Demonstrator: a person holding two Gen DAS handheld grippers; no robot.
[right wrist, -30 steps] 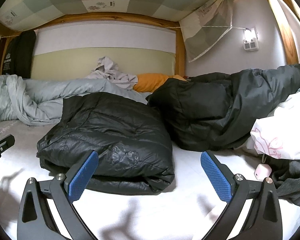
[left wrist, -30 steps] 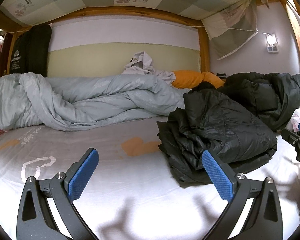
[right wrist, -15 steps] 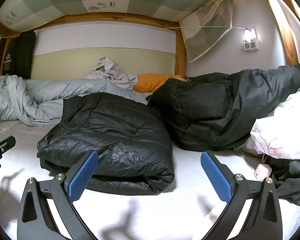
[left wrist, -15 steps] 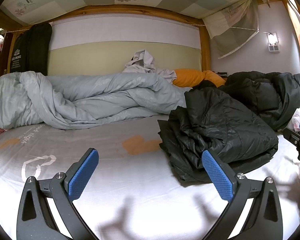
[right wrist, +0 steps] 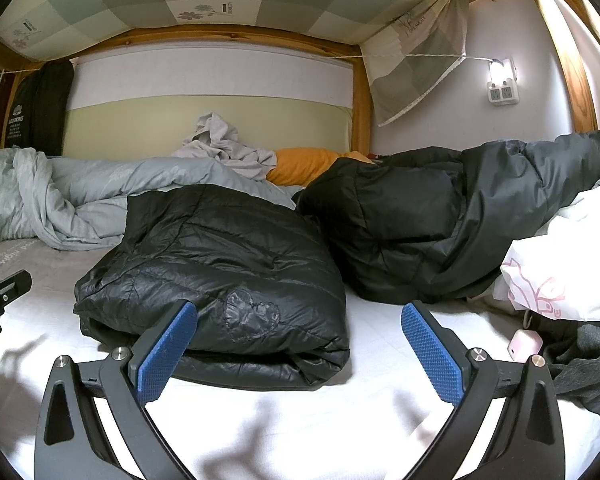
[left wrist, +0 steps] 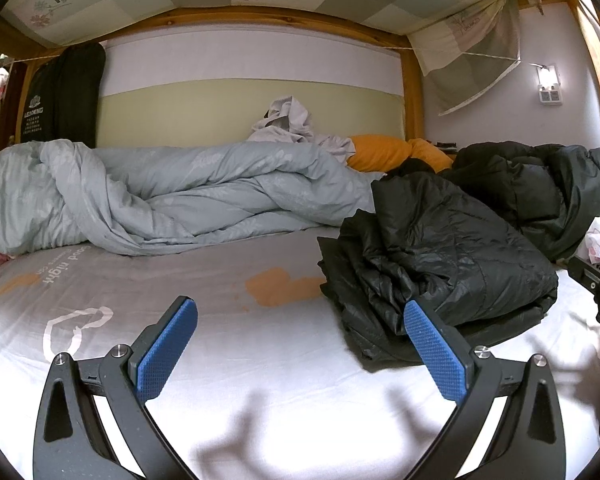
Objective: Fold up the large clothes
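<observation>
Both hand-held grippers (left wrist: 300, 346) (right wrist: 299, 344) wide open, empty

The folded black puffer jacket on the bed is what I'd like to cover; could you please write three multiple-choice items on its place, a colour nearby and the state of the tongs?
1. Where does the folded black puffer jacket lie?
A. on the white sheet, in front of the grey duvet
B. hanging on the wall
C. on the floor

2. What colour is the pillow behind it?
A. blue
B. orange
C. pink

3. How do the left tongs and right tongs stand?
A. both shut on the jacket
B. one open, one shut
C. both open, holding nothing

Answers: 1 A, as the jacket rests on the sheet with the duvet behind; 2 B, as orange fabric shows past the duvet; 3 C, as both pairs of blue pads stand wide apart.
</observation>
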